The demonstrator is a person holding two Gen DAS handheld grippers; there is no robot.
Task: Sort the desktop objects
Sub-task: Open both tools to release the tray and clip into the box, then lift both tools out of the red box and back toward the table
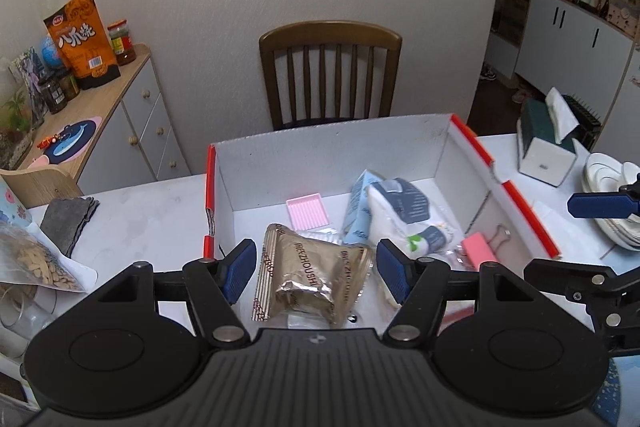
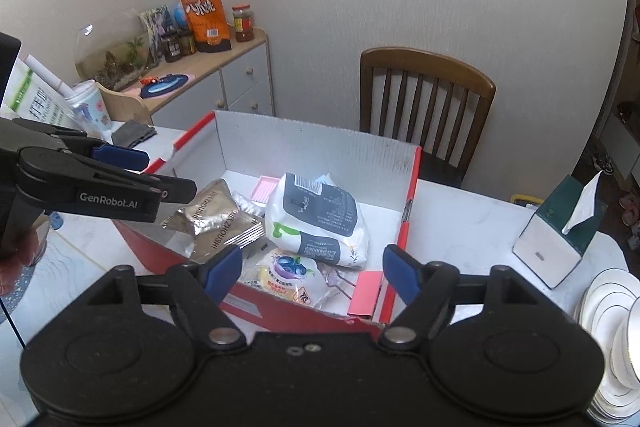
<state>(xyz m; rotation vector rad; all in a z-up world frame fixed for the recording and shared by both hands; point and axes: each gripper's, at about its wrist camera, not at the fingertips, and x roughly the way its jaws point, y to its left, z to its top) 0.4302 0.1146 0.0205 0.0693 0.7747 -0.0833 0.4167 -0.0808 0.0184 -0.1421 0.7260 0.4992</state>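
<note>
Both pairs of jaws stand wide apart and hold nothing. We have our left gripper (image 1: 316, 275) poised over the near end of the cardboard box (image 1: 332, 151), its blue pads to either side of the gold foil packet (image 1: 310, 279) that lies below them, apart from both pads. Our right gripper (image 2: 312, 277) hangs above the near red wall of the same box (image 2: 320, 151), the pads spread over a small snack pouch with a purple print (image 2: 286, 273).

Inside the box we see the foil packet (image 2: 218, 223) at the left, a white bag with a dark label (image 2: 320, 219) lying just beside it, a pink ribbed tray (image 1: 307, 213) toward the back, a light blue packet (image 1: 360, 203) tucked behind the white bag (image 1: 404, 215), and a pink binder clip (image 1: 480, 247) in the right-hand corner. From the right wrist view that clip (image 2: 366, 293) sits against the near wall.

On the bench (image 1: 140, 227) around the box lie a grey cloth (image 1: 68, 221), a clear bag of seeds (image 1: 36, 259), a green-topped tissue box (image 2: 560, 235) and stacked white plates (image 2: 612, 311). A wooden chair (image 1: 330, 75) stands behind the bench.
</note>
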